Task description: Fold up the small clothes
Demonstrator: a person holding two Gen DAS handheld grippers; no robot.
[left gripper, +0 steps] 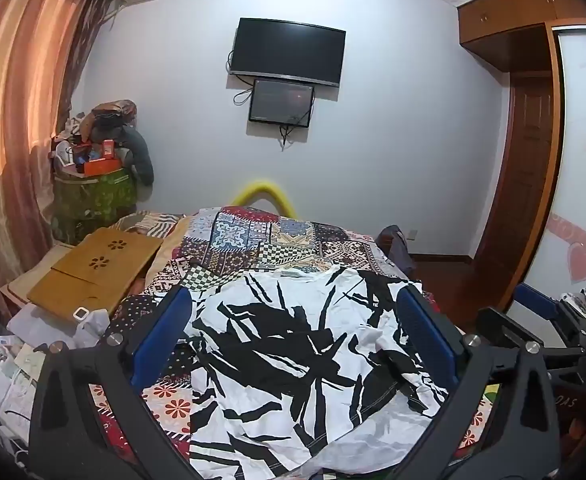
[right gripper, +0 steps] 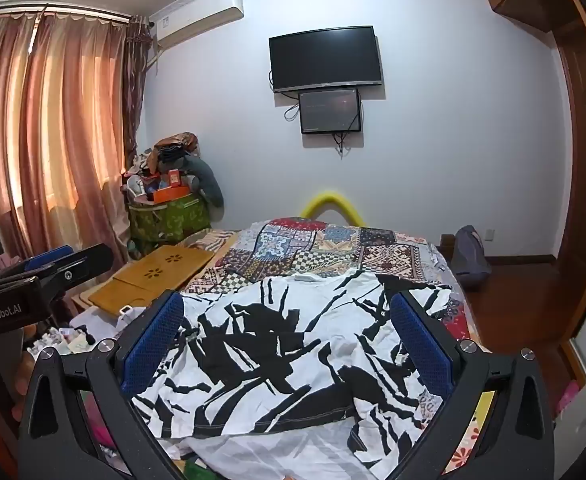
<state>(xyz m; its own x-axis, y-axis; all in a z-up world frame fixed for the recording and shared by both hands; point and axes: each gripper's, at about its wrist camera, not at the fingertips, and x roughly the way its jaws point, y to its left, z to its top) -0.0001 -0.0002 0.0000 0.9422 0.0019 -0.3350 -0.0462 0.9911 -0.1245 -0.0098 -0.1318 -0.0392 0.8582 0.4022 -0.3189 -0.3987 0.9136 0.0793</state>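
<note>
Both pairs of fingers are standing wide apart, released, gripping nothing. Left gripper (left gripper: 293,328) is hovering over the black-and-white printed garment (left gripper: 293,360), blue pads (left gripper: 165,336) straddling it from above; whether they are touching cloth I cannot tell. Right gripper (right gripper: 289,336) is hanging just beside it at similar height, same spread, framing the same garment (right gripper: 285,360).

The garment is lying crumpled on the near part of the bed, on a patchwork bedspread (left gripper: 277,240), with a hem turned over near the front edge. Judgement: nothing folded yet; the wide stance reads as lining up to pinch two edges or corners and spread the cloth flat first.

Outward: a wooden lap tray (left gripper: 93,272) is sitting left of the bedspread, well apart from the garment, so not in the way. Wall TV (right gripper: 325,60) and curtains (right gripper: 53,140) beyond. The left gripper's body is showing at the left edge of the right wrist view, so the two tools are working close together; collision risk when reaching inward.
</note>
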